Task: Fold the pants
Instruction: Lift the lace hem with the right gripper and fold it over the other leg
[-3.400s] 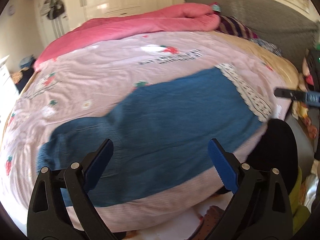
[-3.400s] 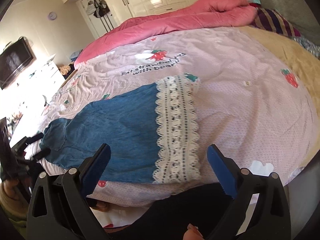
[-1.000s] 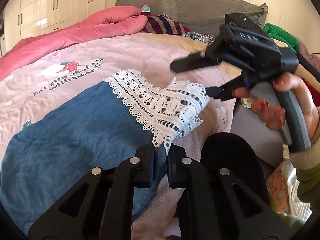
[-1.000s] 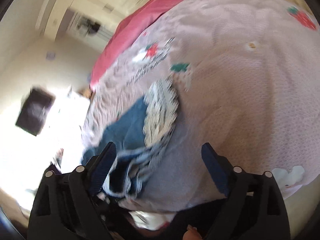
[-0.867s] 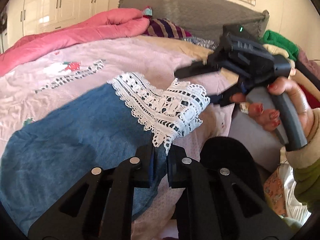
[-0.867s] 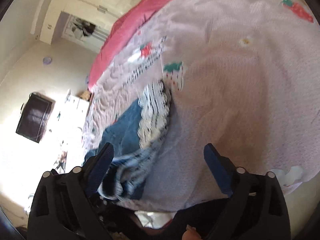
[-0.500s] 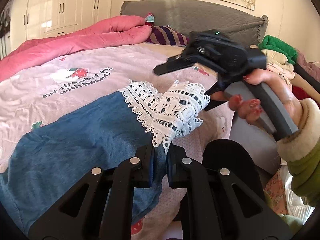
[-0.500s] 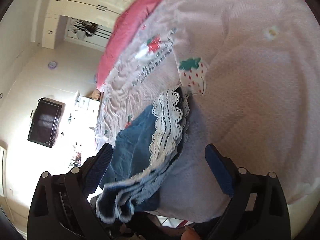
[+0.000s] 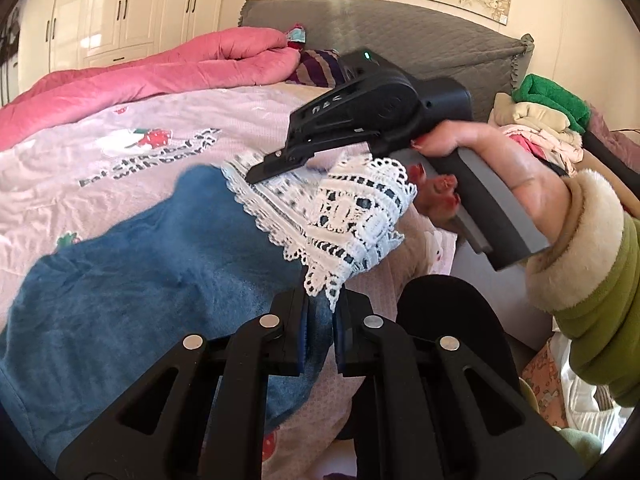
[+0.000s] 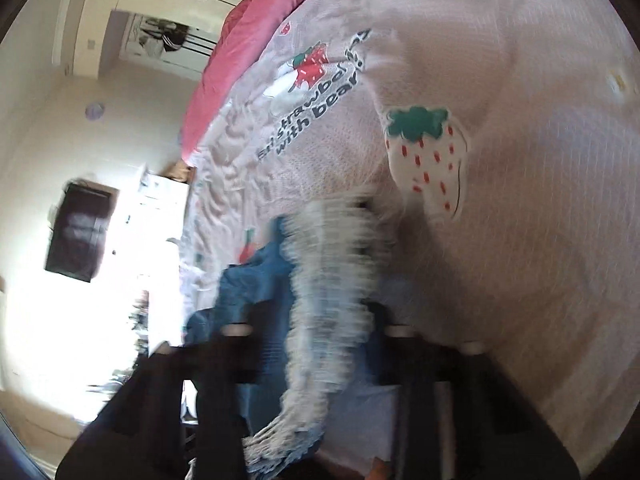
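A: On the bed (image 9: 168, 120), seen from the left wrist: the left gripper (image 9: 320, 330) is clamped on the near corner of the lace hem (image 9: 340, 216) of one pair of blue pants (image 9: 152, 280), cloth pinched between its fingers at 6 o'clock.

B: And the pants themselves?

A: Spread flat on the pink strawberry sheet, long axis running from the lace at centre out toward 8 o'clock, where the waist end leaves the frame. One garment, one lace band showing.

B: Where is the other tool?

A: The right gripper (image 9: 256, 176) comes in from 2 o'clock, held in a person's hand (image 9: 480, 160). Its jaws are closing over the far corner of the same hem, at 12 o'clock from the left fingers.

B: Does the right wrist view confirm it?

A: Blurred, but the lace (image 10: 332, 280) and blue cloth (image 10: 256, 280) run between the dark fingers (image 10: 224, 360) of that gripper (image 10: 320, 344) at 6 o'clock. Whether the pads press yet, I cannot tell.

B: So what does the next move turn on?

A: My reading: two grippers, one on each hem corner, with the waist lying away along the garment's length. The hem would have to travel that way to halve the pants.

B: Anything else in frame?

A: One pink quilt (image 9: 160, 76) and a grey headboard (image 9: 400, 40) at 12 o'clock.
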